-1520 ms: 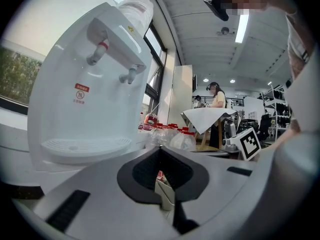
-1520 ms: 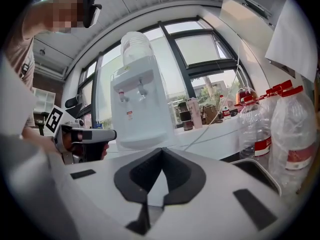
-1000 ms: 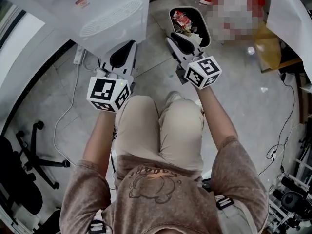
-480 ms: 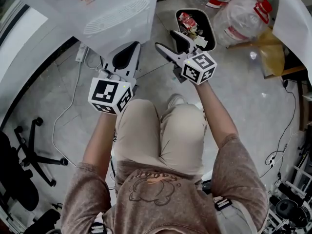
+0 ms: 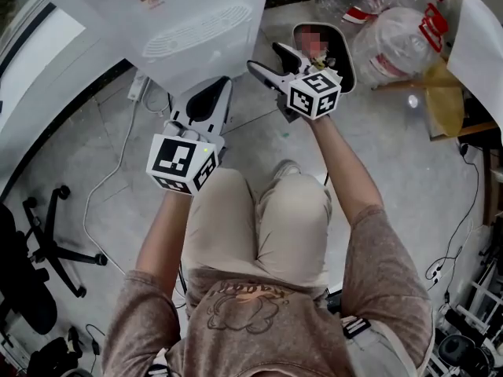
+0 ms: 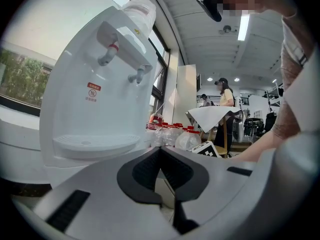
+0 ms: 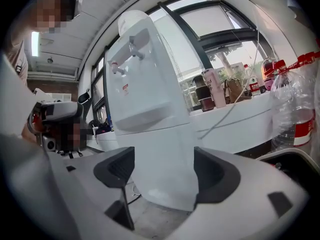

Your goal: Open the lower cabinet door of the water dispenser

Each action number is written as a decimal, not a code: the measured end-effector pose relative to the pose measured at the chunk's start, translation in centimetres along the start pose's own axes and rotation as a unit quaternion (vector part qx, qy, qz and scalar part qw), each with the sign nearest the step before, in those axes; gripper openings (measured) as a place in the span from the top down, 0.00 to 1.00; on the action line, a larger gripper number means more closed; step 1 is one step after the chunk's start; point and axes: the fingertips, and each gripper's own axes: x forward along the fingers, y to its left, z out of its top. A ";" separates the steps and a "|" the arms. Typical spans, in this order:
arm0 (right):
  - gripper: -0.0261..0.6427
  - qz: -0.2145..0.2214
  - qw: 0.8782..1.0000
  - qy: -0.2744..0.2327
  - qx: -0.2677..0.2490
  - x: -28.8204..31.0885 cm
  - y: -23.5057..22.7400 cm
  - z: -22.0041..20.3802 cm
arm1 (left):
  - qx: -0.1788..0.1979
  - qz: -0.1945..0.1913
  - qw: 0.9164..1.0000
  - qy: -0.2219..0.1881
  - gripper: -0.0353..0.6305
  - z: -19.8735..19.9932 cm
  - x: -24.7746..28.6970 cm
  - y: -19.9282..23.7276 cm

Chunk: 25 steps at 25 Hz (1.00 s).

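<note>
White water dispenser, lower door shut | right gripper jaws just opening, empty | left gripper closed

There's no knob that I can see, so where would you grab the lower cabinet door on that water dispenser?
Probably its vertical side edge, coming from the front: the lower cabinet door looks flat and handle-free and stands upright. The right gripper, whose jaws have just been opening wide with nothing between them, faces it.
</note>
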 end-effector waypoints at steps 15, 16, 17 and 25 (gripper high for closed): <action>0.41 0.027 0.999 0.032 -0.019 5.3 -4.1 -1.4 | -0.001 0.030 1.000 0.006 0.93 -0.2 0.6 1.5; 0.41 0.031 0.999 0.035 -0.018 5.6 -4.2 -1.6 | -0.002 0.031 0.999 0.006 0.93 -0.3 0.7 1.6; 0.41 0.035 0.998 0.039 -0.019 6.0 -4.3 -1.7 | -0.003 0.032 0.999 0.005 0.93 -0.3 0.8 1.7; 0.40 0.062 0.996 0.047 -0.041 8.5 -4.3 -1.4 | -0.013 0.039 0.999 0.014 0.93 -1.0 1.5 2.5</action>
